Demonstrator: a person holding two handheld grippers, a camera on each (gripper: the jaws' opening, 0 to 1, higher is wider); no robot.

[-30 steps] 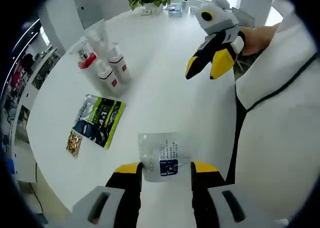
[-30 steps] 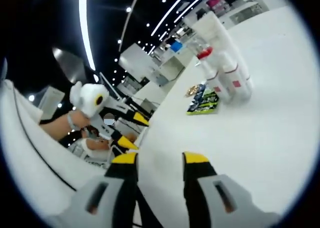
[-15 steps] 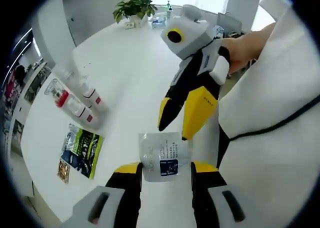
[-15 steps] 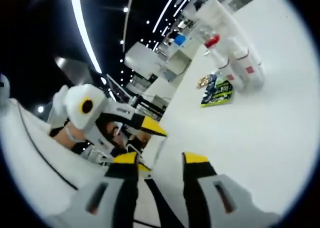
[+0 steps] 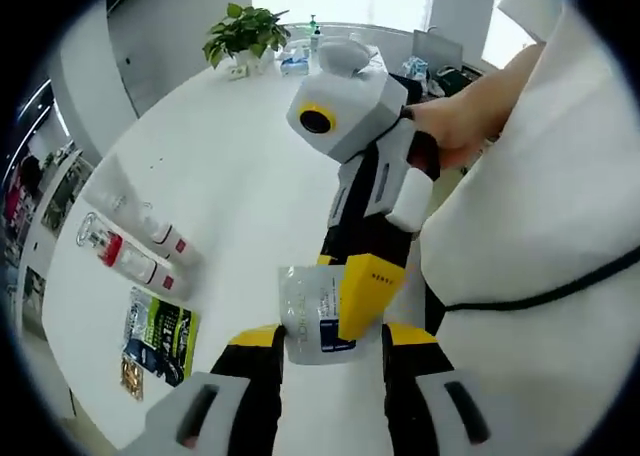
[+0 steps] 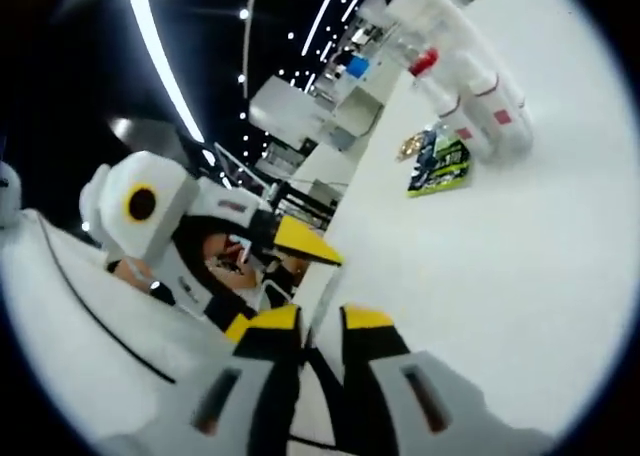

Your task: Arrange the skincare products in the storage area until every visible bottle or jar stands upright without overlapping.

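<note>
A clear sachet [image 5: 305,321] with a dark label sits between the jaws of my left gripper [image 5: 335,338], which is shut on it above the white table [image 5: 240,166]. My right gripper [image 5: 345,296] reaches in from the upper right, one yellow finger across the sachet's front. In the right gripper view my right gripper [image 6: 320,319] has its jaws drawn close on the sachet's thin edge [image 6: 316,301], with the left gripper [image 6: 275,281] just beyond. Several white bottles [image 5: 125,251] with red caps and bands cluster far left, also seen as the bottles [image 6: 470,81] at the upper right.
A green and black packet [image 5: 158,334] and a small gold packet [image 5: 130,376] lie near the table's left edge. A potted plant [image 5: 245,31] stands at the far side. A person's white sleeve [image 5: 540,236] covers the right. The packet [image 6: 440,161] lies below the bottles.
The right gripper came down from the upper right onto the sachet, and its jaws narrowed around it. The left gripper kept hold of the sachet as both views swung.
</note>
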